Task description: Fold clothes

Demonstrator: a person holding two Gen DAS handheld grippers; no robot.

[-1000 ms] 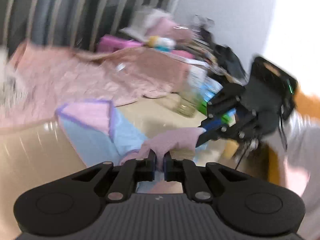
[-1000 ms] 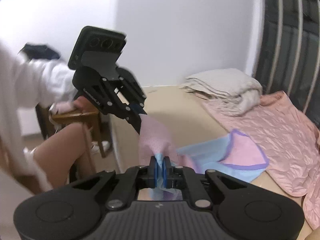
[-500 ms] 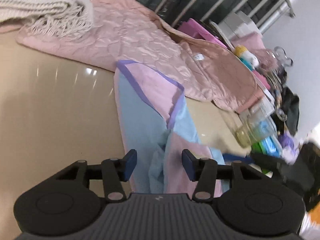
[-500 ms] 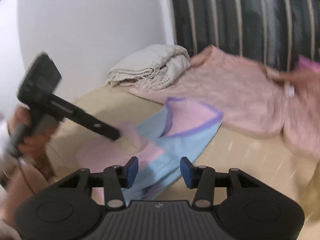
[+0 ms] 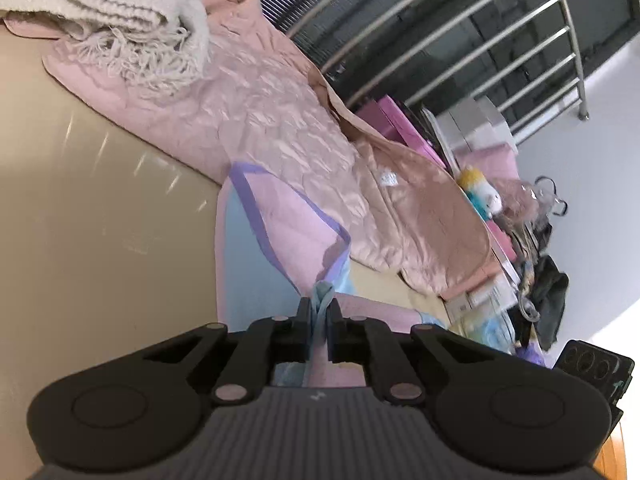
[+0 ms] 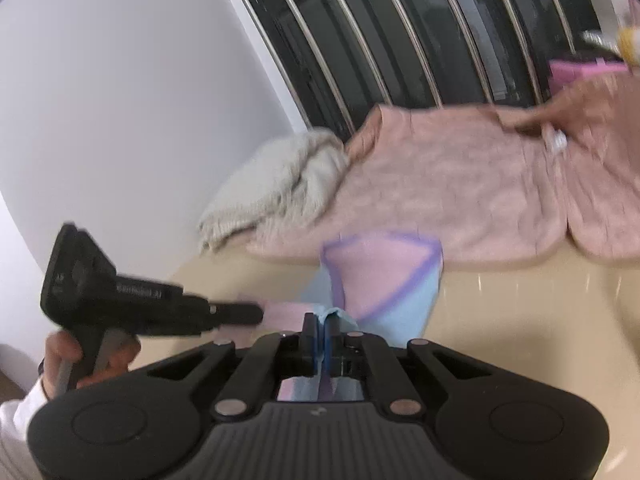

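Glossy beige table [image 5: 92, 248] in front of a dark barred window. The left gripper [image 5: 319, 312] is clamped tight on a bunched fold of the pink and blue garment [image 5: 280, 232], and the right gripper [image 6: 321, 330] is pinching its blue edge too. Garment's lying on the table, right against a pink quilted jacket [image 5: 288, 128] and near a cream knit blanket [image 5: 120, 12].

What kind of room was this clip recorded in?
Probably a lived-in bedroom or spare room at home: a beige tabletop, a quilted pink jacket, a folded cream blanket, and cluttered boxes with a plush toy.
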